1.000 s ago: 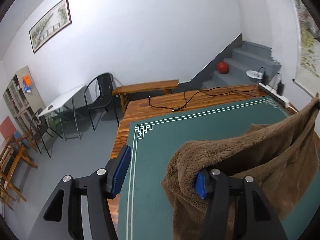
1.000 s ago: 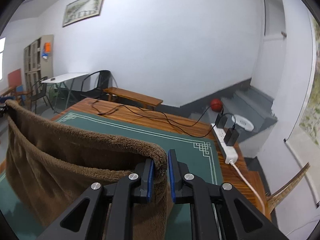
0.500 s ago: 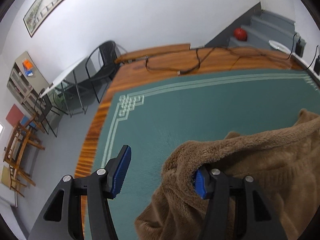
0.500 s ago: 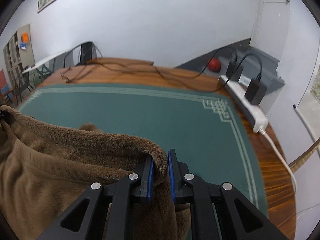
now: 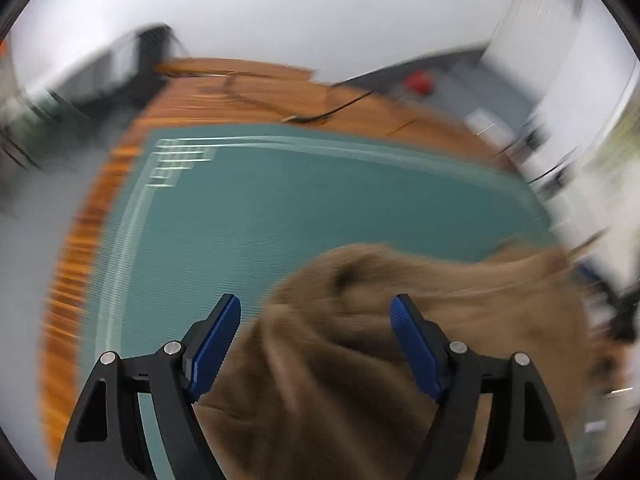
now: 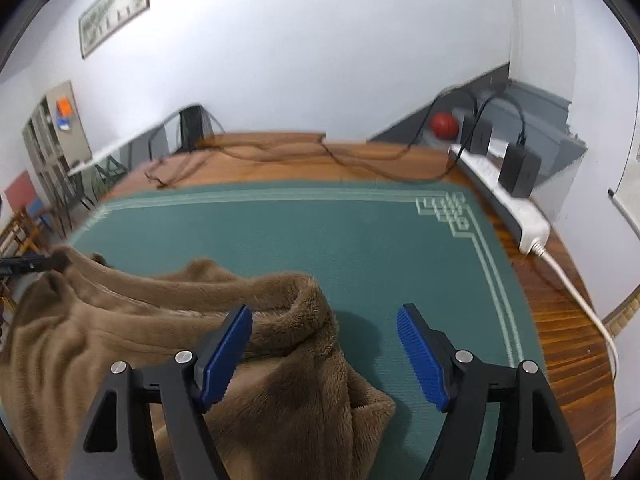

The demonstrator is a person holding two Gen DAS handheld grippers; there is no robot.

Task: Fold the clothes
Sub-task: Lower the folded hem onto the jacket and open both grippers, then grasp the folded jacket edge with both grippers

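- Brown fleece garment (image 6: 120,344) lies heaped on the green mat (image 6: 340,248), bunched into soft ridges at the near edge of the table, right under both grippers.
- Right gripper (image 6: 324,354) hangs over the garment's right end, jaws spreading apart; a raised fold of fleece sits between the blue pads (image 6: 226,354) and leans on the left one, while the right pad stands clear over bare mat, so nothing is pinched.
- Left gripper (image 5: 316,346) is over the other end of the heap, jaws also opening; fleece (image 5: 360,320) bulges up between its blue pads (image 5: 416,348) without being squeezed. This view is heavily motion-blurred, so fine contact is hard to judge.
- Just past the garment, open mat runs out to its pale double border and the fret pattern (image 6: 444,212) in the corner.
- Beyond the mat, the wooden tabletop (image 6: 568,320) shows, with dark cables (image 6: 280,152) trailing across the far edge.
- On the right side, a white power strip (image 6: 508,200) carries two black adapters (image 6: 518,172).
- Farther back, a red ball (image 6: 444,124) rests on grey steps, and a framed picture (image 6: 114,8) hangs on the white wall.
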